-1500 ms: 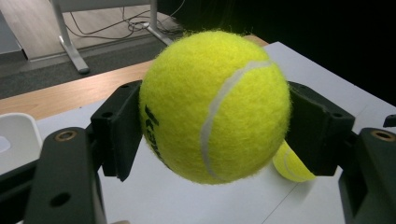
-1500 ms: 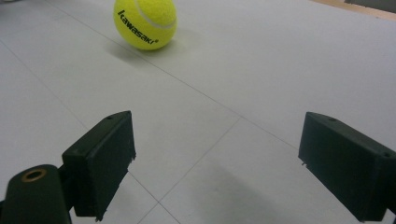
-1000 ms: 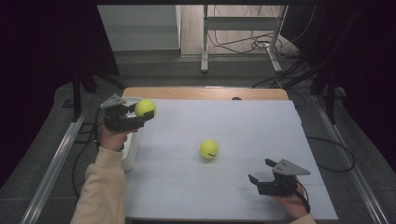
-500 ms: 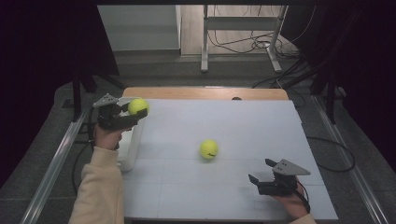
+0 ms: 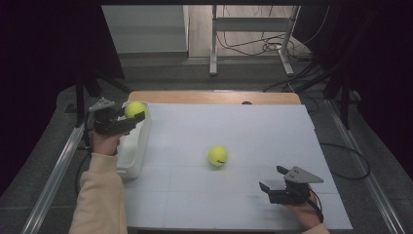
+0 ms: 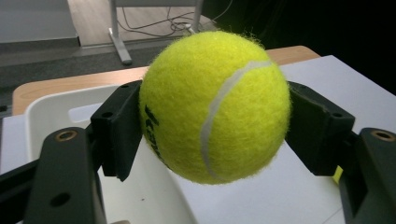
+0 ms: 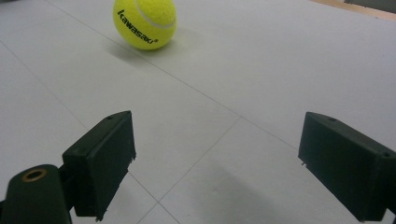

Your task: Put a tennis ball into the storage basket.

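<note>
I have one tennis ball [image 6: 215, 105] clamped between the fingers of my left gripper [image 5: 127, 117]. From the high view it hangs over the far end of the white bin [image 5: 127, 161] at the left edge of the worktop [image 5: 292, 136]. The left gripper view shows the bin's rim and inner wall directly below and behind the ball, so as I judge it the drop is almost straight down. I would only want the ball a little further left of the bin's right wall before I let go, as it sits near that rim now.

The second tennis ball [image 5: 217, 155] lies loose near the middle of the worktop. My right gripper [image 5: 272, 185] rests at the near right with its fingers [image 7: 100, 158] wide apart and nothing between them. From those fingers the ball lies ahead, further away and to the left, well apart. The right hand is plainly the nearer one for it, and being round, it needs no particular approach angle.
</note>
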A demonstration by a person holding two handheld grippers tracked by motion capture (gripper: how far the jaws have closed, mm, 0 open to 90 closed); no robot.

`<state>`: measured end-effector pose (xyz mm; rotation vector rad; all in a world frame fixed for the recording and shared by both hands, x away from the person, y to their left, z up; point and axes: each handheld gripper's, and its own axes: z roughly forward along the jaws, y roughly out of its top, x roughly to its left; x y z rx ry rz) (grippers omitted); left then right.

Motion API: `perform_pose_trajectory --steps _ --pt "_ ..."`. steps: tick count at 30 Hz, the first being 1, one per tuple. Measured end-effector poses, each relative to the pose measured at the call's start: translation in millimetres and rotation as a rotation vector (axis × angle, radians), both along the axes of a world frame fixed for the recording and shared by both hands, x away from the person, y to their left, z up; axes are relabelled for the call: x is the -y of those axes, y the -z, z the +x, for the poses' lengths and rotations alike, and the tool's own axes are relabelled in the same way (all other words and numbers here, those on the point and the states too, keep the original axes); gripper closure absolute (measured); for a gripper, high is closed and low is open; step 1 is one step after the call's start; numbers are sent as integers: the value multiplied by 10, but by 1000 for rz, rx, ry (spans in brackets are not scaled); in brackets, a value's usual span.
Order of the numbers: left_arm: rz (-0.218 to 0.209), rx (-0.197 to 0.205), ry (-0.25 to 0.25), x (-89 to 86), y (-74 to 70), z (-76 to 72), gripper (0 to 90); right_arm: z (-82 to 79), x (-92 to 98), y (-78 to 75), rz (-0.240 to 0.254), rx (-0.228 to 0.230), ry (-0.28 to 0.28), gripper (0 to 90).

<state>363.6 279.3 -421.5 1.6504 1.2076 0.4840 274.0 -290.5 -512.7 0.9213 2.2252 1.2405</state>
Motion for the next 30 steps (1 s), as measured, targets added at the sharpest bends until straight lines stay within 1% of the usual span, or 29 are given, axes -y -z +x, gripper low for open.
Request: perform_pose_trajectory --steps 4,5,7,8,16,19,20,22,23,27,30 --pt "0 -4 -25 -86 15 2 267 1 1 1 0 -1 1 112" --pt "0 -4 -25 -86 15 2 267 1 1 1 0 -1 1 112" --pt "-11 -1 -37 -132 17 -5 267 4 2 3 3 -1 0 113" --pt "-9 0 -42 -148 17 -7 267 4 3 0 -3 -3 1 112" --pt "6 -6 -81 -235 40 -4 267 4 -1 3 3 -2 1 113" --pt "13 -23 -84 -241 69 35 267 4 0 2 2 -3 2 113" --pt "13 -23 -84 -241 69 35 267 3 2 -1 0 -3 6 114" --pt "27 -42 -82 -217 96 88 267 5 4 1 4 -2 7 113" --pt "27 -42 -82 -217 96 88 267 5 4 1 4 -2 7 113" --pt "66 -86 -89 -187 135 207 267 7 1 0 -1 -2 7 114" --pt "93 -113 -93 -181 129 282 267 6 1 -3 2 -1 5 113"
